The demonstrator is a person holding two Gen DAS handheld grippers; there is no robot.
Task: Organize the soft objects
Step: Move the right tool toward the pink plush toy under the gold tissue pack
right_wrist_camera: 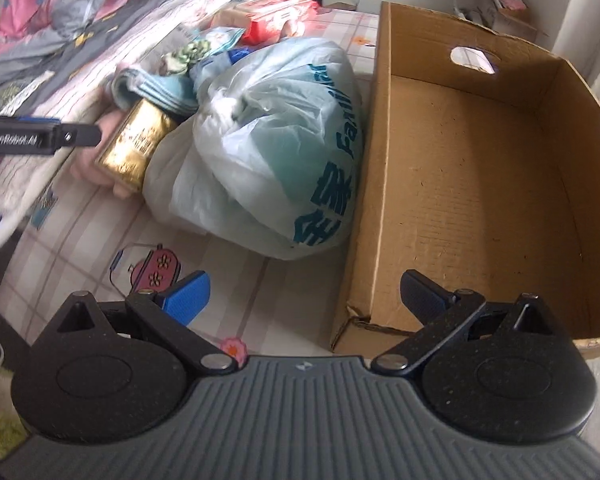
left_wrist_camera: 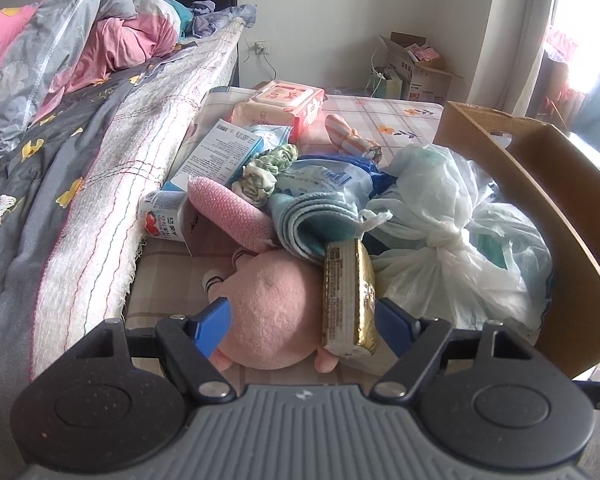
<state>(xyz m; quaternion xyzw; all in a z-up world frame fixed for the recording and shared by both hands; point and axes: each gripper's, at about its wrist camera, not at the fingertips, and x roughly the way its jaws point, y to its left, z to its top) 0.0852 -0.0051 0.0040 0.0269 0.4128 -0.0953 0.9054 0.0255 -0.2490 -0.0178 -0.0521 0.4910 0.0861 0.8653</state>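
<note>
Empty cardboard box [right_wrist_camera: 480,168] at the table's edge, knotted plastic bag [right_wrist_camera: 268,148] of possibly cloth touching it, left gripper [left_wrist_camera: 304,320] wide around pink plush toy [left_wrist_camera: 268,304] and gold packet [left_wrist_camera: 348,300], right gripper [right_wrist_camera: 304,294] wide, holding nothing

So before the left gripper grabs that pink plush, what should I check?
1. Left gripper lined up on the pink plush: ok, the jaws straddle it.
2. Only the plush between the jaws: not ok, the gold packet leans on it inside the right pad.
3. Pads pressing on the plush: cannot tell.
4. Room in the cardboard box: ok, nothing in it.
5. Right gripper free: ok, open with nothing between the jaws.
6. Straight path to the box: not ok, the tied plastic bag sits between plush and box.
</note>
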